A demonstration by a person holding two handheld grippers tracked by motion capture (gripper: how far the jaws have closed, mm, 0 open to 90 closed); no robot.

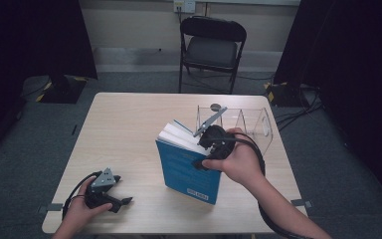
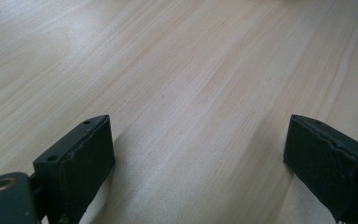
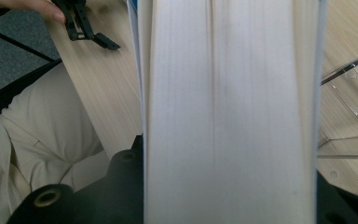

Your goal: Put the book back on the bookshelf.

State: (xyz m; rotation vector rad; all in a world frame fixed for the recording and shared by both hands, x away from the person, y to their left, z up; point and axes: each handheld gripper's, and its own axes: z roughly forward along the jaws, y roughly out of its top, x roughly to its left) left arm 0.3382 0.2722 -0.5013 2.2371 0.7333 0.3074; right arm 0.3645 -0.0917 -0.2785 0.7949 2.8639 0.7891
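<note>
A thick blue book stands on end on the table, its white page block turned up and away. My right gripper is clamped across its top right part, shut on it. In the right gripper view the page edge of the book runs up the middle, with a black jaw tight against each side. My left gripper rests low at the table's front left, well apart from the book. Its jaws stand wide, and the left gripper has only bare wood between its fingers.
A clear acrylic divider rack stands right behind the book at the table's right rear; its walls appear beside the pages. A black folding chair sits beyond the far edge. Dark curtains flank both sides.
</note>
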